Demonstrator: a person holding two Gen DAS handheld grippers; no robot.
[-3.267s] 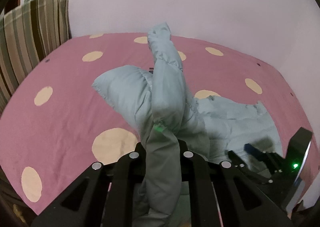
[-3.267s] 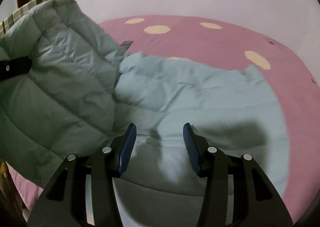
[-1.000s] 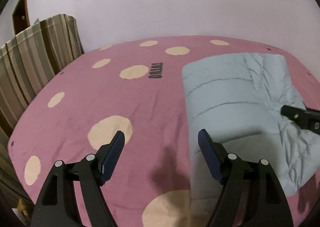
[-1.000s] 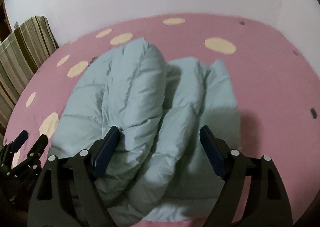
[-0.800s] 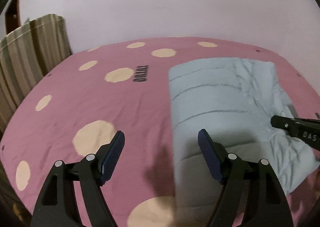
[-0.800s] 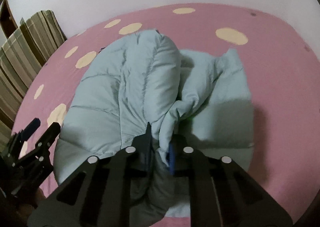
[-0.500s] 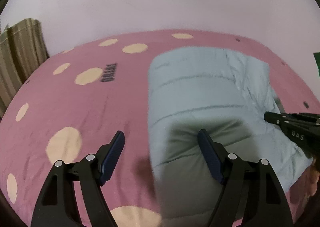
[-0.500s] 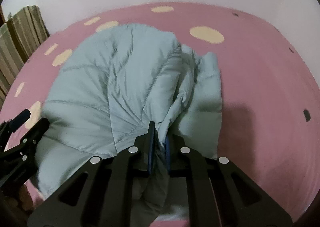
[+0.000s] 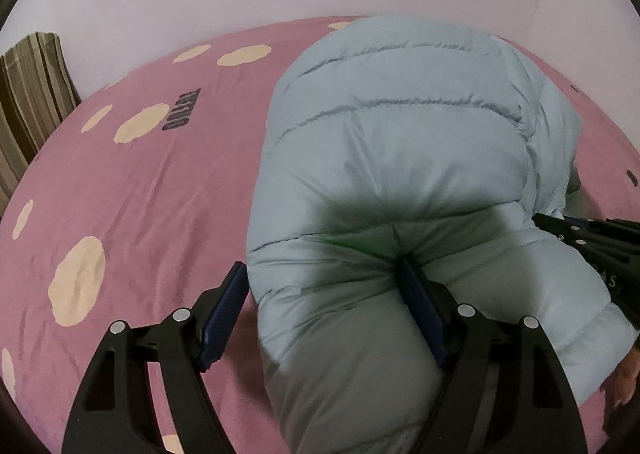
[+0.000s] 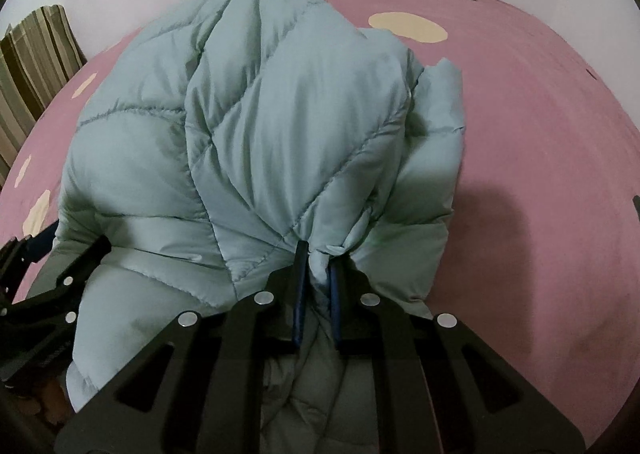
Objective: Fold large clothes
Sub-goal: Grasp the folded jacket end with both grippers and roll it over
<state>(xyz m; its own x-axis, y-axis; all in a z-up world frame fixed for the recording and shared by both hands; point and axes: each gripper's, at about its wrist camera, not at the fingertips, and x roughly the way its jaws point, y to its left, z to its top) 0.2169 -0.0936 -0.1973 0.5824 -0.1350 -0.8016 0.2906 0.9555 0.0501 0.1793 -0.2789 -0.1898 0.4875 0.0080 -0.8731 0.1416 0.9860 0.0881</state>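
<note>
A puffy pale-blue quilted jacket (image 9: 400,133) lies bundled on the pink bed. My left gripper (image 9: 320,264) stands open over the jacket's near left edge. Its right finger (image 9: 416,294) digs into the padding, and its left finger (image 9: 228,294) sits just outside the edge above the sheet. My right gripper (image 10: 318,254) is shut on a bunched fold of the jacket (image 10: 260,93) at its near right side. In the left wrist view the right gripper (image 9: 592,242) reaches in from the right edge. In the right wrist view the left gripper (image 10: 60,274) shows at the lower left.
The bed has a pink sheet (image 9: 140,193) with cream dots and dark lettering (image 9: 182,111). A brown-striped cushion (image 9: 32,101) stands at its far left against the pale wall. Bare sheet (image 10: 540,133) lies to the jacket's right. A person's hand (image 9: 624,390) shows at the lower right.
My right gripper shut on a fold of the jacket and sank with it. My left gripper moved right and down from over bare sheet onto the jacket's left edge, still open.
</note>
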